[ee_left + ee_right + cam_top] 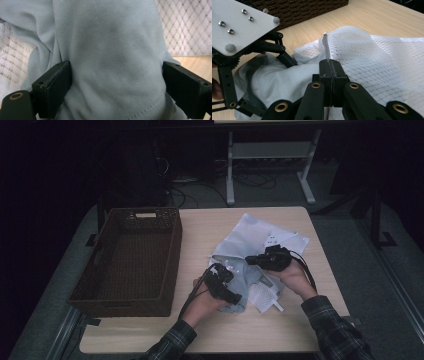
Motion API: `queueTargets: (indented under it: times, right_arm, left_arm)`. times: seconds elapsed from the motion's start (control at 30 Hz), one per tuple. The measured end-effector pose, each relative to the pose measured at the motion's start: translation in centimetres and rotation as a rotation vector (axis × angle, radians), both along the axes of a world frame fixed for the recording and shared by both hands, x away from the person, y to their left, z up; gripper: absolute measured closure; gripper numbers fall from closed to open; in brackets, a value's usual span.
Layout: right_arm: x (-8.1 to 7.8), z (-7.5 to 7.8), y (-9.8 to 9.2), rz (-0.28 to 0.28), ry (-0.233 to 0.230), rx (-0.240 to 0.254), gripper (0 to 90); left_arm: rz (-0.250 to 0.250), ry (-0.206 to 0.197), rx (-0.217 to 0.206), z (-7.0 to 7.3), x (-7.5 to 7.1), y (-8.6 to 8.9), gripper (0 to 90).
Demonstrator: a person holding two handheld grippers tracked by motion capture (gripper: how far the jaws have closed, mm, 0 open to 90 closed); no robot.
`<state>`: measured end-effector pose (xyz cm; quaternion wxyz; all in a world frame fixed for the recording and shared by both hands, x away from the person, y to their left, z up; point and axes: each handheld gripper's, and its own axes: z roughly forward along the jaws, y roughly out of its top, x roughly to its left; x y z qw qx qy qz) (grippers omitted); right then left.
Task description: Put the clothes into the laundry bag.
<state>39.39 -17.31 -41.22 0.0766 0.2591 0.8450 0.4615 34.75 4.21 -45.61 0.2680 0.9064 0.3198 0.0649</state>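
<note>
- The left gripper has its jaws spread wide around a bunched fold of the pale blue garment.
- The right gripper has its jaws pressed together, pinching the zipper edge of the white mesh bag.
- Garment and bag lie mid-table, right of the wicker basket.

A wicker basket blocks the table at nine o'clock; bare wood at six o'clock leaves passing room.
</note>
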Motion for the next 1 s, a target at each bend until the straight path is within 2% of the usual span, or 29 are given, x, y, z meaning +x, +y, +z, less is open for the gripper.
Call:
queueTargets:
  times: [0.13, 0.23, 0.3, 0.47, 0.6, 0.77, 0.9, 1.0]
  right_arm:
    - [0.0, 0.0, 0.0, 0.001, 0.001, 0.000, 88.8]
    - [0.0, 0.0, 0.0, 0.003, 0.001, -0.001, 88.8]
    - [0.0, 0.0, -0.1, 0.002, 0.001, 0.000, 88.8]
    - [0.0, 0.0, -0.2, 0.002, 0.004, 0.002, 88.9]
    - [0.1, 0.0, -0.1, 0.004, 0.007, 0.004, 88.8]
    - [0.1, 0.0, -0.1, 0.005, 0.009, 0.008, 88.9]
    - [0.1, 0.0, -0.2, 0.005, 0.011, 0.013, 88.8]
    - [0.1, 0.1, -0.3, 0.003, 0.008, 0.015, 88.9]
  left_arm:
    - [-0.011, -0.024, 0.028, -0.1, -0.1, -0.1, 12.4]
    - [-0.006, -0.031, 0.031, 0.0, -0.2, 0.0, 15.6]
    - [0.000, -0.035, 0.029, 0.1, -0.1, 0.3, 22.5]
    - [0.009, -0.038, 0.007, 0.4, 0.4, 1.4, 49.2]
    - [0.003, -0.031, -0.002, 0.5, 0.7, 1.7, 61.6]
    - [-0.003, -0.033, -0.013, 0.6, 0.8, 1.8, 67.9]
    - [0.005, -0.013, -0.077, 1.0, 0.8, 2.1, 70.7]
    - [0.007, -0.040, -0.082, 1.7, 0.6, 2.0, 71.4]
